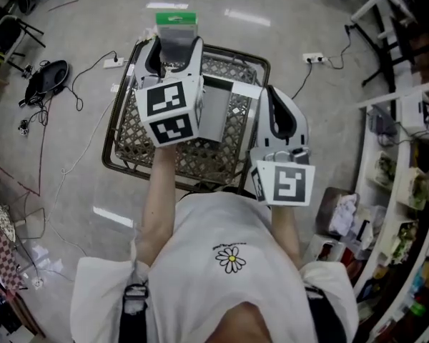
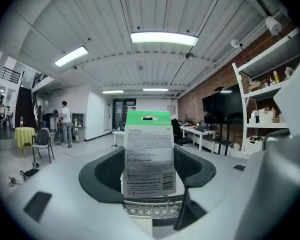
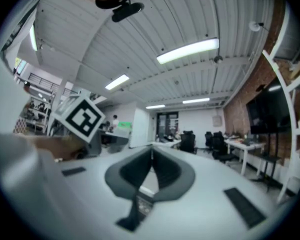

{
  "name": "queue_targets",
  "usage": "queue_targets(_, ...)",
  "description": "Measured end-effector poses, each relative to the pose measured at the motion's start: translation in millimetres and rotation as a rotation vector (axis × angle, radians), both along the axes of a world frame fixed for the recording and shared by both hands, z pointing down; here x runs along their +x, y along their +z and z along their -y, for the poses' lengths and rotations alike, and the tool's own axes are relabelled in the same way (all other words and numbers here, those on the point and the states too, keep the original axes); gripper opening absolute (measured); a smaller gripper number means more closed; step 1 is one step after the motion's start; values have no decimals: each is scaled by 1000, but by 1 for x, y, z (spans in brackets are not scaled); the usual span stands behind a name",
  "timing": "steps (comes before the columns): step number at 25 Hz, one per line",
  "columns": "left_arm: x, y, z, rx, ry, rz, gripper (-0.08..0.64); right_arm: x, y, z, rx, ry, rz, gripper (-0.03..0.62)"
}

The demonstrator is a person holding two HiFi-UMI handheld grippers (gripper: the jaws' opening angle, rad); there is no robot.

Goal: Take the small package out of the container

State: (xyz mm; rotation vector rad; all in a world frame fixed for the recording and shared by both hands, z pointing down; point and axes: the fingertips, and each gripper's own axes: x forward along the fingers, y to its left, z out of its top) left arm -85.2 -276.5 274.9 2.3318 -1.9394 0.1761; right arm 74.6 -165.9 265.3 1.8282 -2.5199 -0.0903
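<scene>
A small flat package [image 1: 176, 28] with a green top and grey printed back stands upright between the jaws of my left gripper [image 1: 176, 48], raised over the far rim of a wire mesh basket [image 1: 139, 131]. In the left gripper view the package [image 2: 149, 154] fills the middle, and the left gripper [image 2: 149, 176] is shut on its lower part. My right gripper [image 1: 280, 116] hovers over the basket's right side; in the right gripper view its jaws [image 3: 151, 156] meet at the tips with nothing between them.
A white box [image 1: 214, 109] lies inside the basket. White shelves [image 1: 400, 191] with goods stand at the right. Cables and a power strip [image 1: 114, 62] lie on the floor to the left, with a chair [image 1: 14, 31] at the far left.
</scene>
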Motion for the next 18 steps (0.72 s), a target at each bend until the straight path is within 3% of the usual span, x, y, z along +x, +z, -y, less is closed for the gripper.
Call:
queue_targets(6,-11,-38,-49,155,59,-53,324,-9,-13,-3,66,18,-26,31)
queue_targets(13,-5,-37,-86,203,96,-49,324,-15,-9,-8,67,26,-32,31)
queue_targets(18,14,-28,-103,252,174,-5,324,-18,-2,-12,56,33,-29,31)
